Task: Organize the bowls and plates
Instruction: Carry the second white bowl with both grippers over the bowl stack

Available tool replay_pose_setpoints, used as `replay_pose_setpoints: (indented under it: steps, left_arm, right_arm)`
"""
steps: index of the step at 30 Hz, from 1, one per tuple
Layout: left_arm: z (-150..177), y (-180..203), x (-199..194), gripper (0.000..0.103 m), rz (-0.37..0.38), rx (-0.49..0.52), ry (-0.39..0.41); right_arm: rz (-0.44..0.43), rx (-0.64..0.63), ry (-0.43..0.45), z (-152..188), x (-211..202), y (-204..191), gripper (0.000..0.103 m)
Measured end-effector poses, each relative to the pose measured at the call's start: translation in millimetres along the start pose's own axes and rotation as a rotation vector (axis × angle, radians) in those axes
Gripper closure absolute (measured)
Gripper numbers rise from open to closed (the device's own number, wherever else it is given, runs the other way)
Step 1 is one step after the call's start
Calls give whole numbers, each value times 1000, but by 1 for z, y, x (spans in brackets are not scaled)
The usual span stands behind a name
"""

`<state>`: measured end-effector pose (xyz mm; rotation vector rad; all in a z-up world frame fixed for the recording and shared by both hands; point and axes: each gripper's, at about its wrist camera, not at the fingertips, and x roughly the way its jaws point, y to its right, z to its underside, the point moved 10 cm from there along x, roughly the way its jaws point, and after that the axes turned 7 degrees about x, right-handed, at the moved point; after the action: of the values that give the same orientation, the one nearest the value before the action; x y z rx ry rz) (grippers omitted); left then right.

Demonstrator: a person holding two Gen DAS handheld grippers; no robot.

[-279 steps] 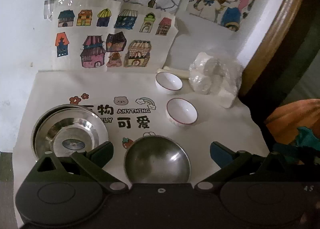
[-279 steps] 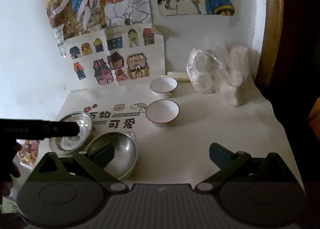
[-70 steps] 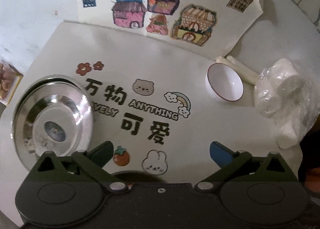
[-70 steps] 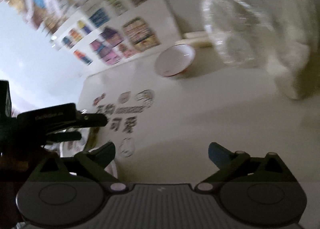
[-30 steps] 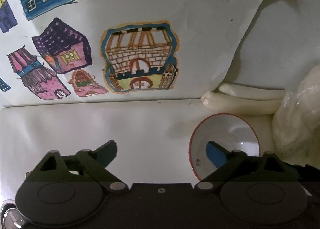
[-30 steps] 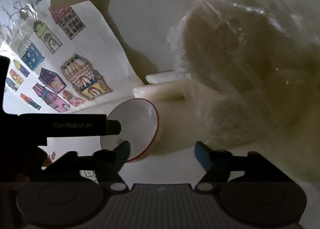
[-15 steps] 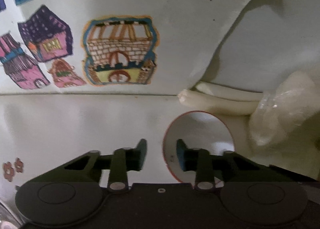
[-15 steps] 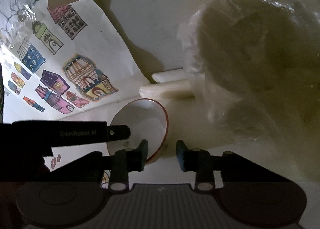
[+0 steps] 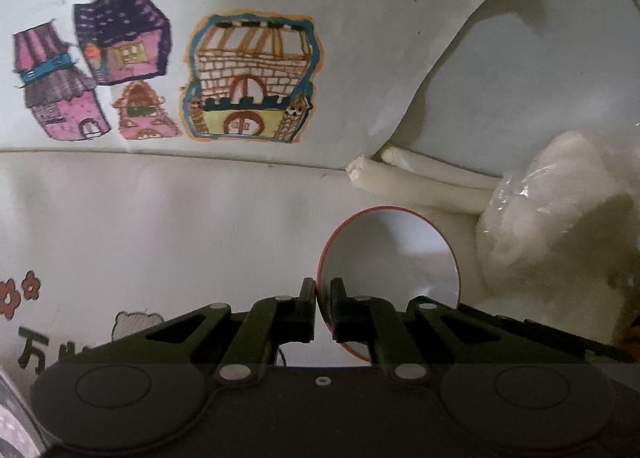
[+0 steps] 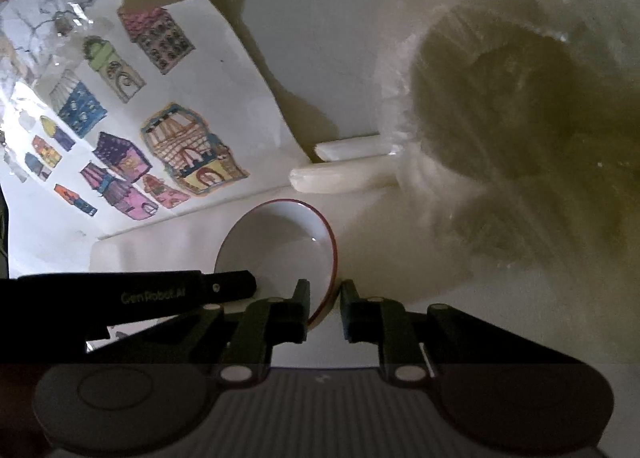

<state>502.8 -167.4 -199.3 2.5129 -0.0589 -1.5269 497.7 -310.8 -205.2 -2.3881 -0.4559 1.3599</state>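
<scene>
A small white bowl with a red rim (image 9: 392, 254) sits on the white mat near the wall. My left gripper (image 9: 323, 294) is closing its jaws on the bowl's left rim, and the rim stands pinched between the pads. In the right wrist view the same bowl (image 10: 276, 242) lies just ahead. My right gripper (image 10: 324, 298) is closing on its right-hand rim, with the wall of the bowl between the pads. One of the left gripper's black fingers (image 10: 224, 284) reaches in from the left over the bowl's edge.
A clear plastic bag of white rolls (image 9: 560, 218) lies close to the bowl's right. Two white tubes (image 9: 420, 182) lie behind it against the wall. A sheet of drawn houses (image 9: 248, 78) leans on the wall. A steel plate's edge (image 9: 12, 418) shows at the lower left.
Both grippers went from wide open around the bowl's edges to nearly shut on its rim. The left one shifted so the bowl's left rim sits between its pads.
</scene>
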Motion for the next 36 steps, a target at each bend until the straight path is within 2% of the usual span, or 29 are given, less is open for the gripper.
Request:
replay_pose_setpoints:
  steps: [8, 17, 26, 36]
  left_arm:
    - [2, -5, -44, 96, 14, -1, 63]
    - [21, -16, -92, 96, 34, -12, 100]
    - [56, -32, -138, 96, 52, -24, 106]
    - [101, -48, -164, 96, 66, -53, 81]
  right_arm:
    - [-34, -22, 9, 11, -28, -20, 85]
    - [-83, -70, 5, 29, -65, -52, 85]
    - [-93, -95, 3, 68, -96, -84, 85]
    - [-98, -123, -44, 116, -116, -103, 85]
